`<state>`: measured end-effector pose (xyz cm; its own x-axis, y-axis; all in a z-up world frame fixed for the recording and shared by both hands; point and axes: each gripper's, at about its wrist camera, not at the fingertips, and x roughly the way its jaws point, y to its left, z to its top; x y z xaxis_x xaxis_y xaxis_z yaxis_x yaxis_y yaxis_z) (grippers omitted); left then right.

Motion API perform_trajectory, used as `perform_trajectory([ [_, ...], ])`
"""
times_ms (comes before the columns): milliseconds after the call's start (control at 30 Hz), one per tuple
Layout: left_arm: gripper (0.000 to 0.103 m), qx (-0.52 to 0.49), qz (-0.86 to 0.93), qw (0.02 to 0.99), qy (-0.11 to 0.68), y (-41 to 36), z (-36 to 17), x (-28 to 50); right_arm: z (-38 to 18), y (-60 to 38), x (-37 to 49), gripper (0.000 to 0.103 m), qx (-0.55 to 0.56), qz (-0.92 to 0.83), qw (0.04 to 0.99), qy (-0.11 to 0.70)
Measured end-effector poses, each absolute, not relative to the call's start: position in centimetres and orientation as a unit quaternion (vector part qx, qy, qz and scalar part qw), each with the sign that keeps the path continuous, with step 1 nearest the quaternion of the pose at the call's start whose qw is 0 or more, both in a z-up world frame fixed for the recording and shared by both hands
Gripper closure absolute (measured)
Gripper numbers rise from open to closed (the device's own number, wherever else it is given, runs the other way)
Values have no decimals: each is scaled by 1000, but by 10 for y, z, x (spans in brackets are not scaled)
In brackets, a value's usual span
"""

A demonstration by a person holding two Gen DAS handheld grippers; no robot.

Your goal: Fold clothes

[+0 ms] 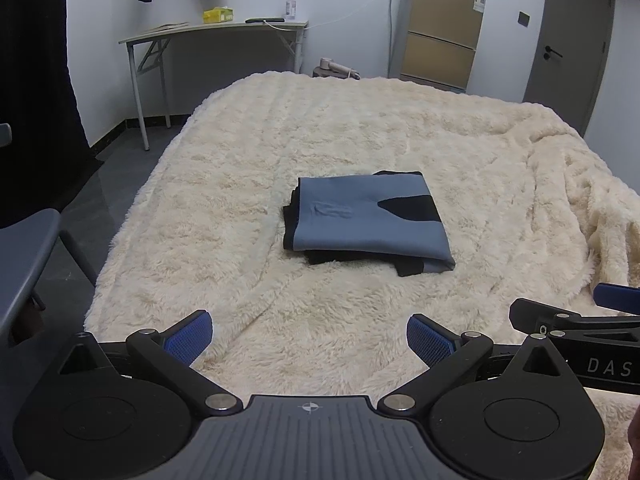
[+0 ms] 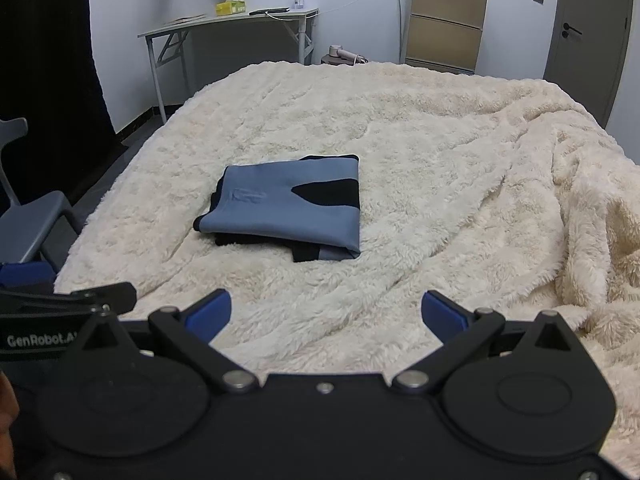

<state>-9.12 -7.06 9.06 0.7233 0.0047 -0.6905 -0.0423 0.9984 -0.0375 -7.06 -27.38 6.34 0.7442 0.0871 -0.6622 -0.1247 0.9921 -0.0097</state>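
Note:
A blue and black garment (image 1: 368, 220) lies folded into a neat rectangle in the middle of the cream fluffy blanket (image 1: 360, 128) on the bed; it also shows in the right wrist view (image 2: 288, 208). My left gripper (image 1: 310, 338) is open near the bed's front edge, well short of the garment, with nothing between its blue pads (image 1: 190, 336). My right gripper (image 2: 326, 314) is open too and equally empty, beside the left one. Part of the right gripper (image 1: 580, 320) shows at the right of the left wrist view, and part of the left gripper (image 2: 68, 304) at the left of the right wrist view.
The blanket bunches into thick folds (image 2: 592, 240) at the right. A grey chair (image 1: 24, 264) stands left of the bed. A folding table (image 1: 216, 32) with a yellow box, a brown cabinet (image 1: 440, 32) and a grey door (image 1: 568, 40) line the far wall.

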Motion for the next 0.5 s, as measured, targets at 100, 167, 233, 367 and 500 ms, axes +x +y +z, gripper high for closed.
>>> perform_trajectory([
  [100, 0, -23, 14, 928, 371, -72, 91, -91, 63, -275, -70, 0, -24, 58, 933, 354],
  [167, 0, -24, 15, 928, 372, -71, 91, -91, 63, -276, -70, 0, -23, 58, 933, 354],
  [233, 0, -23, 15, 928, 372, -71, 92, -91, 63, -277, -70, 0, -22, 59, 933, 354],
  [367, 0, -23, 16, 927, 373, -72, 92, -90, 63, -278, -69, 0, -21, 60, 932, 356],
  [500, 0, -24, 17, 927, 373, -71, 94, -90, 64, -278, -68, 0, -19, 60, 933, 356],
])
